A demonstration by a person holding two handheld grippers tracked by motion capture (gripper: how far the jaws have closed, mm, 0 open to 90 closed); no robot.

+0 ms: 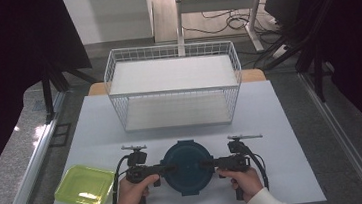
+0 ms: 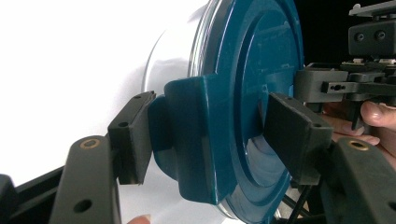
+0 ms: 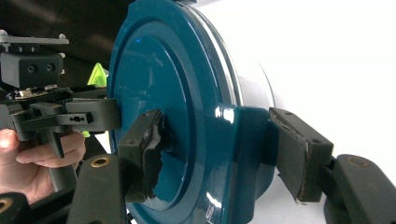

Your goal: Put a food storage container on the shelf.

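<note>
While half-open, both grippers' jaws clamp the blue lid (image 1: 187, 165).

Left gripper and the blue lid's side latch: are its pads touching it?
Touching. In the left gripper view the left gripper has one pad against the latch of the blue lid, the other on its top face.

My left hand-held gripper (image 1: 169, 168) is matte black, brass-ringed screw holes on each jaw arm, a black cable looping off it. The right hand-held gripper (image 1: 206, 164) matches, one rubber pad (image 3: 152, 140) torn. White sleeves (image 1: 269, 201) on both wrists.
</note>
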